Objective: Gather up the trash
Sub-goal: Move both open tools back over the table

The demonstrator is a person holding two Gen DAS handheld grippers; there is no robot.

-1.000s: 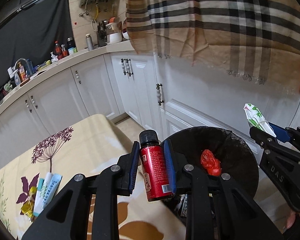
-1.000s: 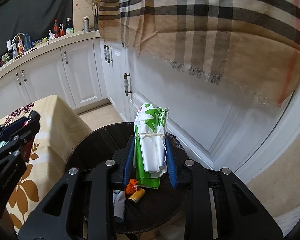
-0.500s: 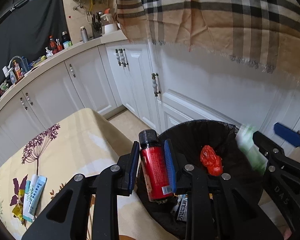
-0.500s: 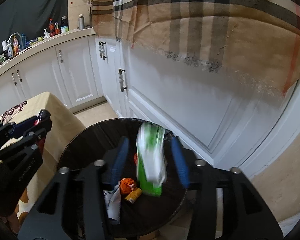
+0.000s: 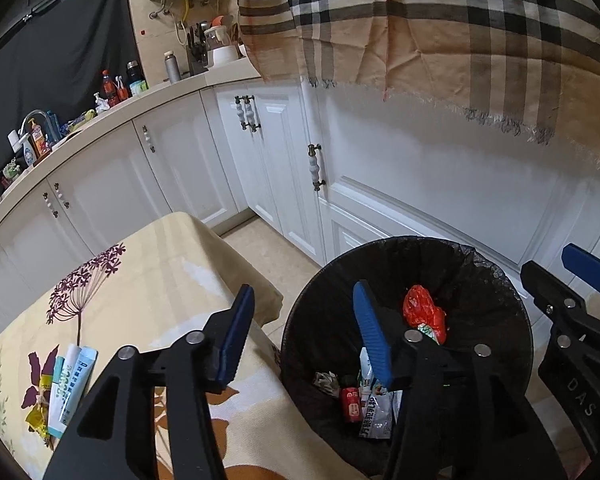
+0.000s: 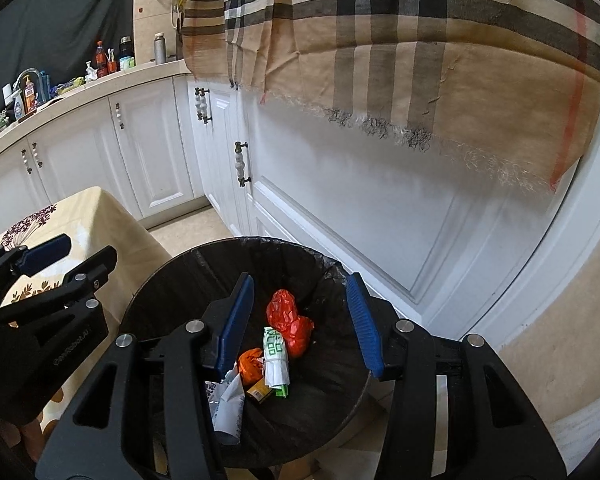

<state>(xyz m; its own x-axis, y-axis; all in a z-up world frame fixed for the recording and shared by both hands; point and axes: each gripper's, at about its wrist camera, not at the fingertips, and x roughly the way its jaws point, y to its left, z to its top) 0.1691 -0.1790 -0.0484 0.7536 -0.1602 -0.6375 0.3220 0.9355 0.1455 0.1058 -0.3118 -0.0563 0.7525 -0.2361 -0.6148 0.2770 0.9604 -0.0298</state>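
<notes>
A black-lined trash bin (image 5: 488, 276) (image 6: 172, 276) stands on the floor beside the table. My left gripper (image 5: 302, 332) is open and empty above the bin's left rim. The red bottle (image 5: 351, 403) lies at the bottom of the bin. My right gripper (image 6: 300, 322) is open and empty above the bin. The green-and-white packet (image 6: 277, 360) lies in the bin next to a red crumpled bag (image 6: 287, 318) (image 5: 424, 312), an orange wrapper (image 6: 251, 365) and white wrappers (image 6: 226, 404).
A table with a floral cloth (image 5: 140, 280) is left of the bin; tubes and wrappers (image 5: 70, 384) lie on it. White cabinets (image 5: 380, 184) stand behind the bin, with a plaid scarf (image 5: 440, 32) hanging above. A cluttered counter (image 5: 80, 120) runs along the back.
Both grippers opened. The red bottle fell from the left gripper and the green-and-white packet from the right into the bin.
</notes>
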